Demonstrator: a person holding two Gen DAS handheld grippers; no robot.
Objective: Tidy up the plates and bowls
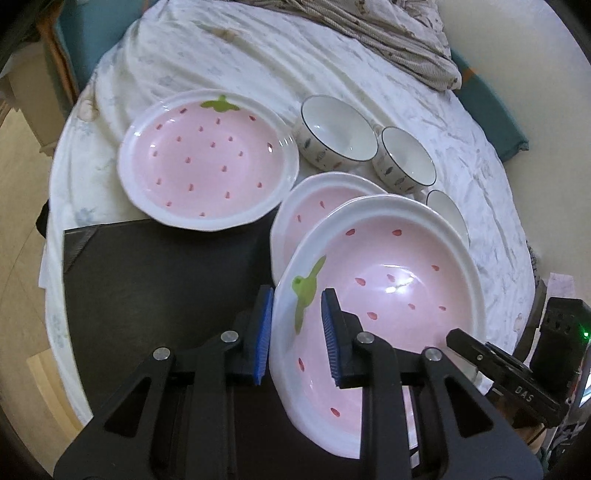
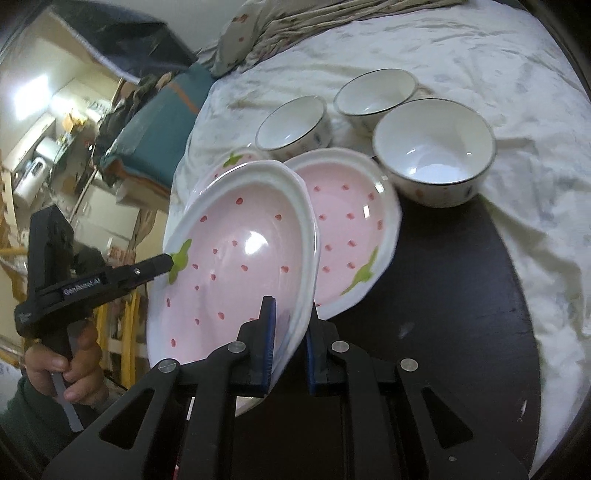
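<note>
Covering most of both views is a bed point(image 1: 258, 55) under a creased white sheet, with a rumpled blanket point(image 1: 388, 33) at its far end. A black board point(image 1: 155, 288) lies on the sheet at the near edge.

Three pink plates with red specks and a green leaf come next. The held plate point(image 1: 388, 288) point(image 2: 240, 251) is off the board and tilted, gripped at two spots on its rim. The second plate point(image 1: 310, 214) point(image 2: 351, 229) sits just behind it, partly covered by it, and lies on the board in the right wrist view. The third plate point(image 1: 207, 158) rests flat on the sheet to the left, its near rim over the board's edge; in the right wrist view only a sliver point(image 2: 236, 162) of it shows.

Three white, dark-rimmed bowls stand upright on the sheet beyond the plates: the left bowl point(image 1: 336, 129) just beside the third plate, the middle bowl point(image 1: 406, 158) touching or nearly touching it, and the right bowl point(image 1: 447, 214) point(image 2: 432, 147), half hidden behind the held plate in the left wrist view.

The left hand-held gripper point(image 1: 298, 295) point(image 2: 168, 262) is narrow, its blue pads clamped on the held plate's rim at the leaf. The right hand-held gripper point(image 2: 290, 314) point(image 1: 452, 336) is also narrow, pinching the opposite rim of the same plate.

A hand point(image 2: 70, 373) in a dark green sleeve point(image 2: 22, 417) grasps the left gripper's handle.
</note>
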